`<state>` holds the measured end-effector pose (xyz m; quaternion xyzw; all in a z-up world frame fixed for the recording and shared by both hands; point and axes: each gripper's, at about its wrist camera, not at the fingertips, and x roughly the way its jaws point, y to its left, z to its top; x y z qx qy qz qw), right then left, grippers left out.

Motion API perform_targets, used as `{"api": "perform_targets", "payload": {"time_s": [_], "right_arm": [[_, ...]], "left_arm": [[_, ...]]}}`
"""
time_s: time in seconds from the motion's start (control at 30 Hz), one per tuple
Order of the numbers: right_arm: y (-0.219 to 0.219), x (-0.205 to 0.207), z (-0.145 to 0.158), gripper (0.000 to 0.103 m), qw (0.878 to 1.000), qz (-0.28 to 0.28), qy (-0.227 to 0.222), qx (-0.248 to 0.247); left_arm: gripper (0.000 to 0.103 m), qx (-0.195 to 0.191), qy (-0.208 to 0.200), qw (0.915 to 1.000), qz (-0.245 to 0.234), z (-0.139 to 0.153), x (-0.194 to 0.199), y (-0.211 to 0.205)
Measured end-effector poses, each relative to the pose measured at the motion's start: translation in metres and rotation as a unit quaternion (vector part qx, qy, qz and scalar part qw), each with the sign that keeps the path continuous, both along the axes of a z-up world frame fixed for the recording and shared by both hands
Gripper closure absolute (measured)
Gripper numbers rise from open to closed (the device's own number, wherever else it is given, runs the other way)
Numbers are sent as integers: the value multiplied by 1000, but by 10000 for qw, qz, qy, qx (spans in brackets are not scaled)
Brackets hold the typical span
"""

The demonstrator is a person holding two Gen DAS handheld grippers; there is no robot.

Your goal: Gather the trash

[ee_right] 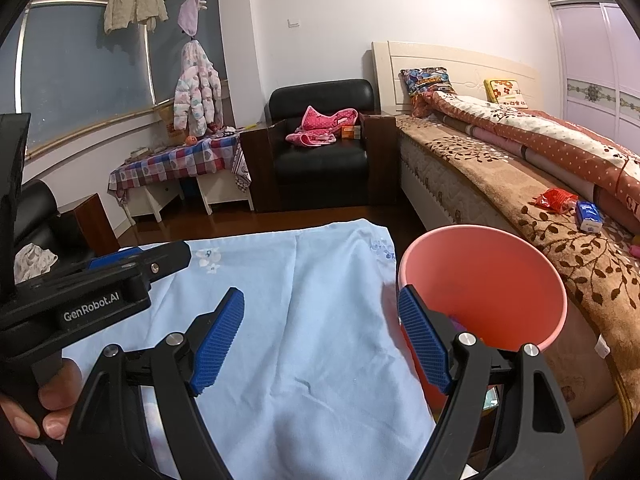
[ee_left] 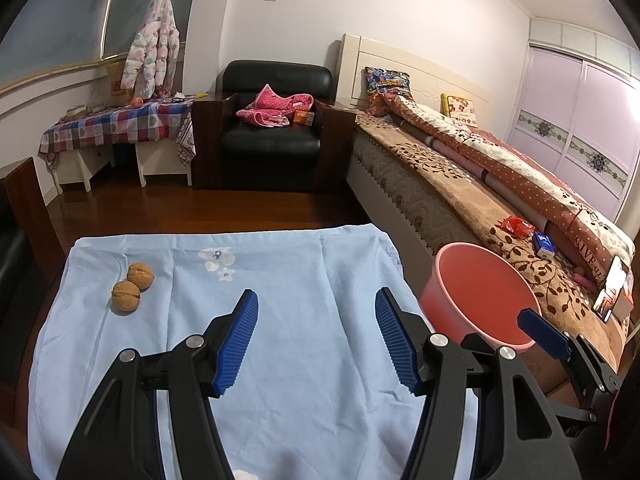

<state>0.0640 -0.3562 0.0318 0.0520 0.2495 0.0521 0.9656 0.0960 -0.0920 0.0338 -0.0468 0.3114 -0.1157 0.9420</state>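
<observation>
Table [ee_left: 280, 280] under a pale blue cloth is standing beside the bed [ee_left: 460, 184]; pink bin [ee_left: 480, 292] is sitting off its right edge. Two walnuts [ee_left: 133, 286] are lying touching near the far left corner. Left tongs [ee_left: 316, 334] and right tongs [ee_right: 320, 336] are both gaping wide, gripping nothing.

White walls [ee_right: 340, 12] enclose a bedroom with a dark wooden floor [ee_left: 224, 208]. A black leather armchair [ee_left: 276, 120] stands against the far wall, between a side table under a checked cloth [ee_left: 116, 128] and a bed [ee_left: 460, 184] with a cream headboard. Lilac wardrobe doors [ee_left: 576, 120] line the right side. Clothes hang at a dark window [ee_right: 80, 72].
</observation>
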Motion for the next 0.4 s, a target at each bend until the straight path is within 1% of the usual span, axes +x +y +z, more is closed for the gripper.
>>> {"api": "perform_targets", "payload": {"time_s": [0.4], "right_arm": [[0,3,-6,23,10000,35,76,3]], "left_arm": [[42,-4,153,9998,137,-5,3,5]]}}
